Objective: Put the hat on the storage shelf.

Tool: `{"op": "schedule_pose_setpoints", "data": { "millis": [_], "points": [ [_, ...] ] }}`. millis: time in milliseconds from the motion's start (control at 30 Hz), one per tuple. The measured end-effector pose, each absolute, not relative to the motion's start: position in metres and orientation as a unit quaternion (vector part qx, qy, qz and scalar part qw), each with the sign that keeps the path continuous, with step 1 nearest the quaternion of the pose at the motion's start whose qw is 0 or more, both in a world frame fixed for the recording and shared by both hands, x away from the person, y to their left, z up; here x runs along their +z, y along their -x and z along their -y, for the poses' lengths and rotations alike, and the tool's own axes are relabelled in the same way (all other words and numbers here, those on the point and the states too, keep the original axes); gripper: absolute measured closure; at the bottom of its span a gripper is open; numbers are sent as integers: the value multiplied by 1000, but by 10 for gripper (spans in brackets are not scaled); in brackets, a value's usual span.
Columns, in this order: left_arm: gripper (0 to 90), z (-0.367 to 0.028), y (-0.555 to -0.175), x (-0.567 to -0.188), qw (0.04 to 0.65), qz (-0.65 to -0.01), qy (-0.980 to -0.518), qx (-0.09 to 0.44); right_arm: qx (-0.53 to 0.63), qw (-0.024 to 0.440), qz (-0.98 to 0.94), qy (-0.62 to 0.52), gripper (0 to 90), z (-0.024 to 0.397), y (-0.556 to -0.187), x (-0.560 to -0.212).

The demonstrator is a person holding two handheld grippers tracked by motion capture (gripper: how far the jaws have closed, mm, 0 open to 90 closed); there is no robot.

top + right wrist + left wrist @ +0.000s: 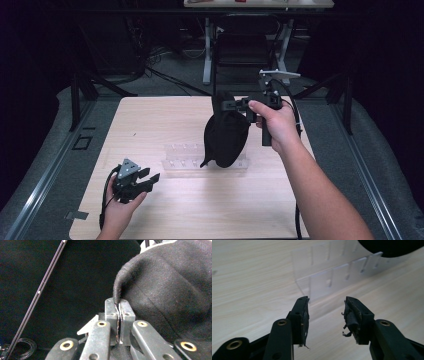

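Overhead, right gripper [235, 104] holds the black cloth [226, 135] aloft, hem hanging onto the clear rack [182, 159] mid-table; left gripper [148, 176] sits near the table's [150, 120] front-left edge, bare wood around it. Left gripper view: jaws parted, nothing between, rack end just ahead. Right gripper view: jaws clenched on the cloth's edge.

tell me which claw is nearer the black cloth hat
Right. The right claw is clamped on the black cloth hat, holding it up over the clear rack. The left claw is low near the table's front-left, apart from it.
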State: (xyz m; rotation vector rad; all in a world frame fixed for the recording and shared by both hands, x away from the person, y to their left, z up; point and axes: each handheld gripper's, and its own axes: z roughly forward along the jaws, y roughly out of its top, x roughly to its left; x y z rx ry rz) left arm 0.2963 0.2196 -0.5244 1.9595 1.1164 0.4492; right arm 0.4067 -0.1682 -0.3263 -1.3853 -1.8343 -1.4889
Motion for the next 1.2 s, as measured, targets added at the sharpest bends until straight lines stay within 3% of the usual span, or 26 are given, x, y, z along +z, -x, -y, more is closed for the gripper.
{"op": "schedule_pose_setpoints", "data": {
  "millis": [1200],
  "points": [
    [597, -128, -308, -481, 442, -339, -811, 181, -538, 212, 660, 479, 874, 147, -410, -327]
  ]
}}
